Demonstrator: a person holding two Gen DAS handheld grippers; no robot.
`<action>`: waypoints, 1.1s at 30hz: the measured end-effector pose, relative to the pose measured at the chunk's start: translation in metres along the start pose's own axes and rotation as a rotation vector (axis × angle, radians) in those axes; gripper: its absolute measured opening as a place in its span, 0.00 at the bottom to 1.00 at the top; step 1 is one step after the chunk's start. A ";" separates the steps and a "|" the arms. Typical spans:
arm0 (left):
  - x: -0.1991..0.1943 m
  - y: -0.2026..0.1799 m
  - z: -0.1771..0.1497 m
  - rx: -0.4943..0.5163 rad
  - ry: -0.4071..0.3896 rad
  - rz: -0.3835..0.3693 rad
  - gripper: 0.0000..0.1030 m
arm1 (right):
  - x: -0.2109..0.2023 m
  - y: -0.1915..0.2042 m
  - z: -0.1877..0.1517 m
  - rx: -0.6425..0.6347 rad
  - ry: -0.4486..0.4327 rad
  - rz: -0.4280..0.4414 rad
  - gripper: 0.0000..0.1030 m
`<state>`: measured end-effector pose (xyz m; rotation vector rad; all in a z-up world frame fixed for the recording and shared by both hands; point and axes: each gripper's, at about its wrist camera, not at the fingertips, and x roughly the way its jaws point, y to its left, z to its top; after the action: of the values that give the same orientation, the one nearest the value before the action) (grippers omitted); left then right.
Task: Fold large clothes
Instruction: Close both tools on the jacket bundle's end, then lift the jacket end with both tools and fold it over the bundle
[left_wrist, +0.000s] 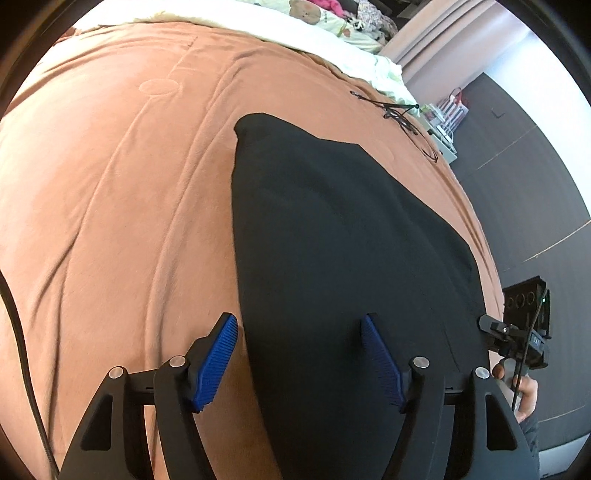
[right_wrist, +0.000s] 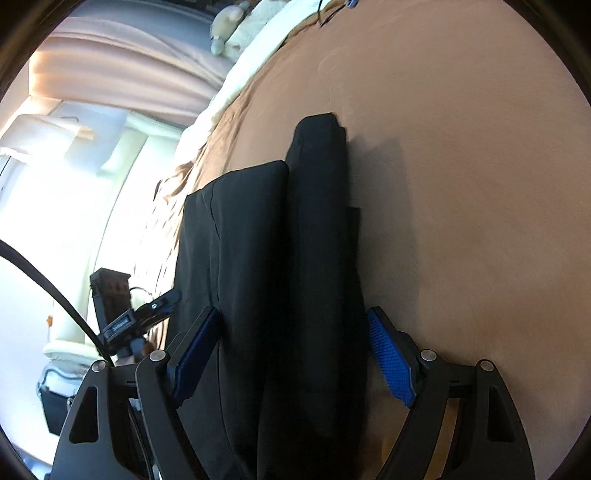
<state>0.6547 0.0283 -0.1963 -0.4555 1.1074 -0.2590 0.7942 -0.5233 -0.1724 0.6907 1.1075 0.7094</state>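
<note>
Already partly folded, the large black fabric garment (left_wrist: 332, 229) lies on the bed's rust-orange velvety bedspread (left_wrist: 110, 184), near the bed's edge where the dark floor (left_wrist: 517, 177) shows. From the right wrist view it reads as two long thick layered bands side by side, with soft rounded far ends.

The left gripper (left_wrist: 299, 356) hangs over the near end of the garment with its ribbed blue pads (left_wrist: 218, 362) spread; one pad is over the bedspread, the other over the black cloth, and nothing is pinched. The right gripper (right_wrist: 293, 360) is spread wide too, straddling the doubled black stack, pads on either side and apparently not pressing it.

The main risk, as I judge it, is a shallow bite. The stack is thick and limp, so a gripper that closes on the top layer alone would peel it off and undo the fold. The left gripper sits across the garment's edge, so closing there could catch the plush bedspread along with the cloth and drag a ridge of it. Uneven lifting between the two hands would skew the fold line. A thin black cable (left_wrist: 399, 114) lying on the bedspread beyond the garment could snag if the cloth is swung that way.

The cloth looks matte, dense and slightly fuzzy; the bedspread is short-piled with stitched seams and shallow creases. A pale cream duvet (left_wrist: 314, 33) is heaped at the far side.
</note>
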 end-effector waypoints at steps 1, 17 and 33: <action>0.003 -0.001 0.002 0.004 0.001 0.001 0.68 | 0.002 -0.002 0.003 -0.001 0.006 0.003 0.75; -0.013 -0.026 0.008 0.035 -0.038 0.047 0.27 | -0.013 0.040 -0.004 -0.131 -0.079 -0.093 0.13; -0.155 -0.095 -0.037 0.133 -0.218 -0.096 0.17 | -0.110 0.156 -0.117 -0.334 -0.299 -0.156 0.10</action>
<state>0.5574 0.0019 -0.0413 -0.4082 0.8510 -0.3564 0.6277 -0.5022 -0.0244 0.4033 0.7366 0.6145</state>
